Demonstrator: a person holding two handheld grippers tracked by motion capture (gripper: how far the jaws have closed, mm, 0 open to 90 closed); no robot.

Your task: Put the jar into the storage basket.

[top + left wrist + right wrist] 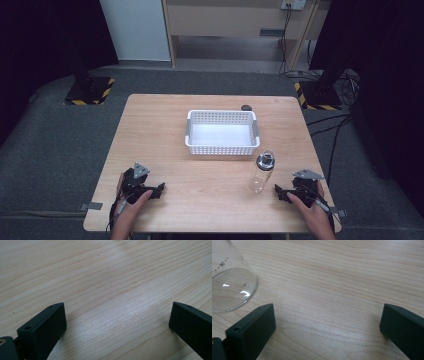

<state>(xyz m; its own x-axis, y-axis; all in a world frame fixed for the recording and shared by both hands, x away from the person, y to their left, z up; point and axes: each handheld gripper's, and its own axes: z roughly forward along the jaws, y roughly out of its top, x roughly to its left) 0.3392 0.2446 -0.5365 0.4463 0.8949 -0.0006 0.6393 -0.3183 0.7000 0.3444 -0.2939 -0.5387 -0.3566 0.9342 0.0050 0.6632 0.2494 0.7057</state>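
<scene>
Left claw (117,320) released on table (165,125); right claw (327,322) released beside upright clear bottle (261,171); white basket (221,148) centre.

The left gripper (117,322) sits low over the bench (107,275), its two black jaws rising from the bottom corners and standing wide apart with nothing between them. The jaw on the left of the view shows its flat inner face and two small screw holes along its top edge; the one on the right is partly cut off by the frame. The bench is pale wood with fine grain lines running diagonally, and a soft sheen lies between the jaws.
</scene>
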